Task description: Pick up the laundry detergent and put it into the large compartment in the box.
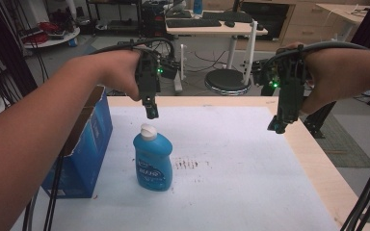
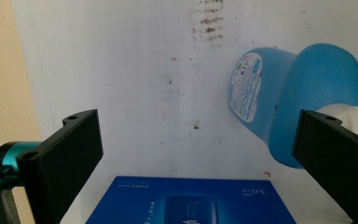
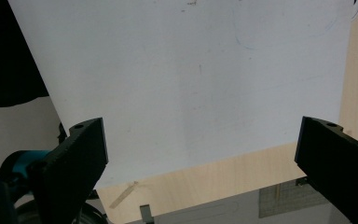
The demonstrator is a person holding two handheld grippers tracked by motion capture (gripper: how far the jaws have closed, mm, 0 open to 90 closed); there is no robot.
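— Below the left claw point(image 1: 152, 111), what stands on the bench point(image 1: 250, 192)?

— A blue bottle point(image 1: 152, 161) with a white cap point(image 1: 148, 131). It stands upright on the white sheet point(image 1: 241, 149) that covers most of the bench, and the cap sits just under the claw's tips, a little apart from them; nothing touches it.

— Is that claw released or clenched?

— Released. In the left gripper view its two black jaws stand wide apart with bare sheet between them, and the bottle point(image 2: 289, 98) shows beside the far-right jaw, its white cap point(image 2: 354, 119) partly hidden behind that jaw.

— What else is close to that claw?

— An open blue carton point(image 1: 84, 144), standing on the bench on the outer side of the claw, just beside the bottle. In the left gripper view its blue face point(image 2: 191, 200) lies low between the jaws. A patch of dark smudges point(image 1: 191, 163) marks the sheet on the bottle's other side.

— And the right claw point(image 1: 278, 125)?

— It hangs well apart from the bottle, over the right edge of the white sheet, where bare wood begins. In the right gripper view its jaws are spread wide too, holding nothing; beneath them lie white sheet point(image 3: 191, 84) and a strip of wooden bench point(image 3: 223, 184).
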